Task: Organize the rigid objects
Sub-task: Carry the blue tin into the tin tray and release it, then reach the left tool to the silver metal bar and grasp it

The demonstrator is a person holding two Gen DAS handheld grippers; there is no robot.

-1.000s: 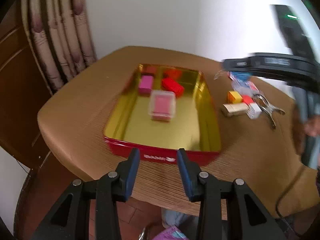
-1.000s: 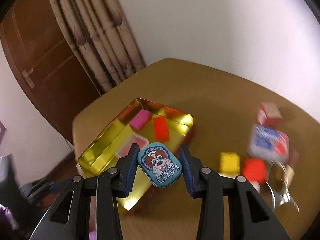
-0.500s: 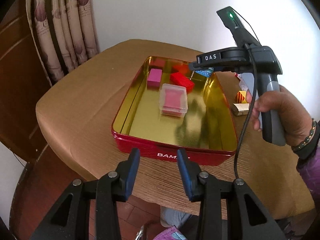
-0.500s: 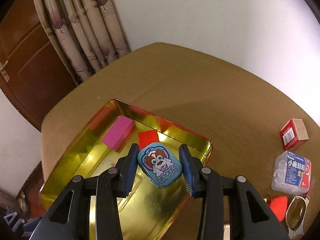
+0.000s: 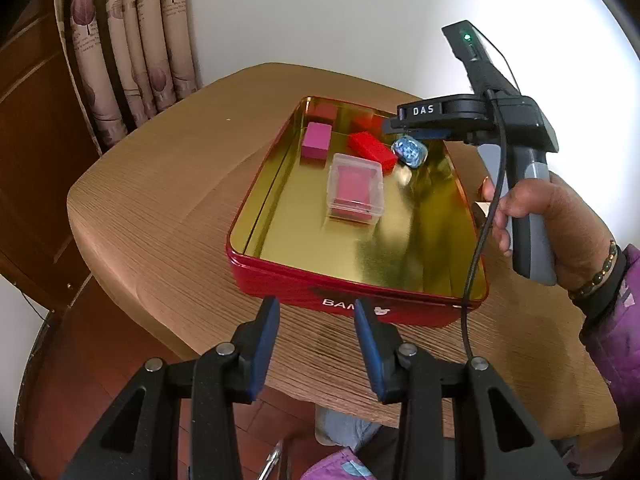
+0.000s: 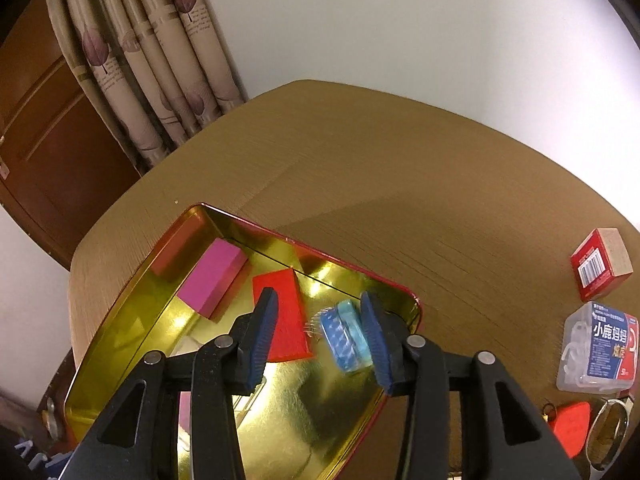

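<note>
A red tin with a gold inside [image 5: 360,264] [image 6: 132,320] sits on the wooden table. In it lie a pink block [image 5: 317,140] [image 6: 214,276], a red block [image 5: 372,150] [image 6: 286,320] and a clear case with a pink insert [image 5: 355,188]. My right gripper [image 6: 318,334] [image 5: 416,130] is open over the tin's far right corner. The small blue dog-print tin [image 6: 346,336] [image 5: 409,152] is blurred and tumbling just below its fingers. My left gripper [image 5: 316,334] is open and empty, in front of the tin's near wall.
On the table right of the tin are a red and tan box [image 6: 600,264], a clear floss-pick box with a blue label [image 6: 598,348], a red tag [image 6: 570,424] and a metal clip [image 6: 608,432]. Curtains [image 5: 132,44] and a wooden door [image 6: 44,152] stand behind the table.
My right gripper opened and let go of the blue dog-print tin, which now drops into the red tin. My left gripper stayed open and has barely moved.
</note>
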